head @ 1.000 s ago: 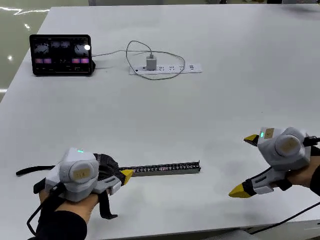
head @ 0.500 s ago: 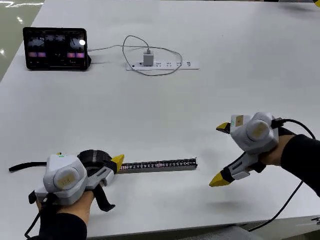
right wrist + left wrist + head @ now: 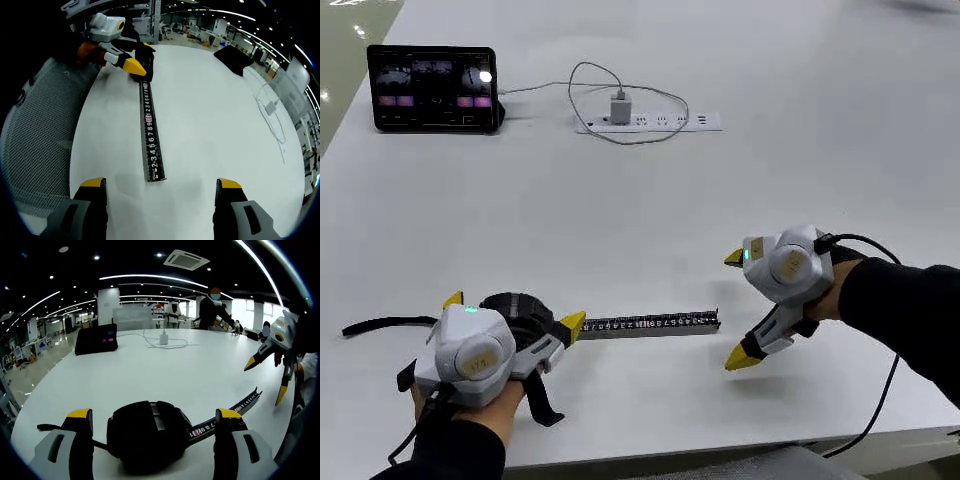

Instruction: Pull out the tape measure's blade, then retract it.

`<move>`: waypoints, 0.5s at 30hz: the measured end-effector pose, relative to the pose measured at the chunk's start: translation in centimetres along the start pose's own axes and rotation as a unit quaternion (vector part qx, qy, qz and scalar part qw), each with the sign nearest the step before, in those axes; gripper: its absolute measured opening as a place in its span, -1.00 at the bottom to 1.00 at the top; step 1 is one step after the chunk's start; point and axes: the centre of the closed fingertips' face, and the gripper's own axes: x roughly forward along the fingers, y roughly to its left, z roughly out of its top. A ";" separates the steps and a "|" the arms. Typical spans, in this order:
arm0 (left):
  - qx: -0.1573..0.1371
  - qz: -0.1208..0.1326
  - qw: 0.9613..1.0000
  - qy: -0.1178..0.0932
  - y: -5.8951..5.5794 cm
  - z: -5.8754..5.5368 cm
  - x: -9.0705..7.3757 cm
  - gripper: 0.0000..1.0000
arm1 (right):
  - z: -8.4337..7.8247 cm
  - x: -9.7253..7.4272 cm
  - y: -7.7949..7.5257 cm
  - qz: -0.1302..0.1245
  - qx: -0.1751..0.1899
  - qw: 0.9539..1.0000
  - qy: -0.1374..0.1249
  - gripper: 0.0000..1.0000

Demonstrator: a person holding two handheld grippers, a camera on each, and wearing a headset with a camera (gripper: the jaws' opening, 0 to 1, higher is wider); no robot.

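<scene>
My left gripper point(image 3: 512, 312) rests on the table point(image 3: 740, 170), jaws spread around the tape case point(image 3: 147, 432) with a gap on each side, so it is not clamped. The blade point(image 3: 650, 323) lies drawn out flat from the case towards my right gripper point(image 3: 737, 309). That one is wide open, with the blade's end just ahead between its jaws, touching neither.

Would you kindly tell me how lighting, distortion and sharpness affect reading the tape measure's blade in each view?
Head view: even light, no harsh shadows on the table, blade markings too small to read. Left gripper view: fisheye bends the ceiling lights into arcs; the black case shows little detail. Right gripper view: blade digits sharp near the tip, table bowed.
</scene>
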 end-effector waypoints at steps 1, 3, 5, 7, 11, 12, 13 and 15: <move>-0.002 0.001 1.000 -0.001 0.1 0.0 0.0 0.98 | 0.0 0.2 0.0 0.002 -0.001 1.000 0.001 0.66; -0.002 0.001 1.000 -0.001 0.1 0.0 0.0 0.98 | 0.2 0.4 0.0 0.007 -0.001 1.000 0.002 0.58; -0.002 0.001 1.000 -0.001 0.1 0.0 0.0 0.98 | 0.3 0.5 0.1 0.010 -0.003 1.000 0.002 0.53; -0.007 0.000 1.000 -0.001 0.1 -0.1 0.0 0.98 | 0.4 0.6 0.0 0.013 -0.006 1.000 0.000 0.43; -0.013 0.005 1.000 0.000 0.4 -0.1 0.0 0.98 | 0.7 0.8 0.0 0.025 -0.008 1.000 -0.002 0.17; -0.012 0.006 1.000 0.000 0.5 -0.1 -0.1 0.98 | 0.6 0.8 0.2 0.032 -0.005 0.999 -0.001 0.06; -0.012 0.007 1.000 -0.001 0.6 -0.1 0.0 0.98 | 0.6 0.8 0.4 0.039 -0.004 0.999 0.000 -0.03; -0.013 0.007 1.000 -0.003 0.6 0.0 0.0 0.98 | 0.5 0.8 0.5 0.044 -0.008 0.999 0.004 -0.16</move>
